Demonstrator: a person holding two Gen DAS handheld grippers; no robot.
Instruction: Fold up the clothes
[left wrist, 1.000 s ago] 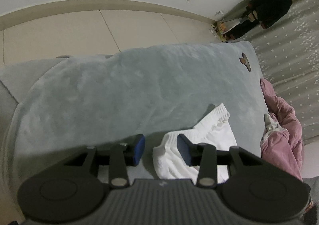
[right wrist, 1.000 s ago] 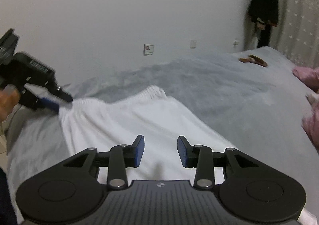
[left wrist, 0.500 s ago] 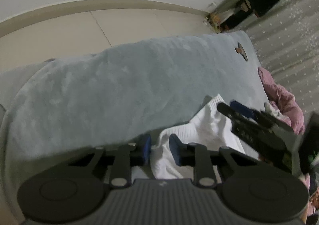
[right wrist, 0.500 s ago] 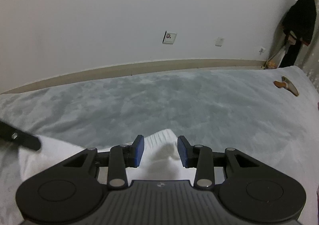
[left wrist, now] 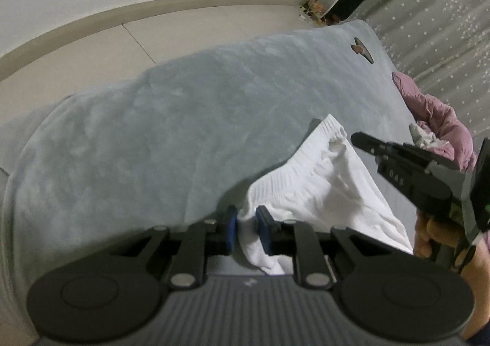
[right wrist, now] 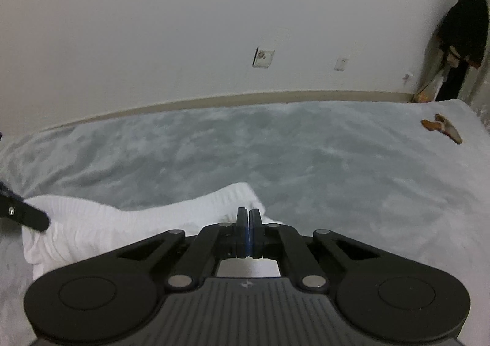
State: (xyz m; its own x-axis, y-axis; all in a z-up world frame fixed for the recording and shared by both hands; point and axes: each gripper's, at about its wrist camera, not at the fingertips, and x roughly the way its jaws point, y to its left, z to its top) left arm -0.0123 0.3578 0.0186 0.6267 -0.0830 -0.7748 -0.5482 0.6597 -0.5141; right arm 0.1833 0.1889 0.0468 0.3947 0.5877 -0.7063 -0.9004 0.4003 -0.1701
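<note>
**A:** What does your left camera give you?

**B:** My left gripper [left wrist: 246,231] is pinched on the ribbed waistband corner of the white garment [left wrist: 318,189], cloth bunched between the blue pads. The rest spreads ahead and to the right of my fingers over the grey blanket [left wrist: 171,131]. My right gripper [left wrist: 398,159] sits off to the right, at the band's other corner.

**A:** And the right camera?

**B:** There my right gripper [right wrist: 248,231] has its pads pressed together with the white garment [right wrist: 128,220] at their tips; I judge it holds the band's edge, though little cloth shows between them. The band runs away to my left.

**A:** How would you handle it well?

**B:** Keep both pinches firm, hold the waistband taut and level between them, and move both corners together so the cloth doesn't twist.
</note>
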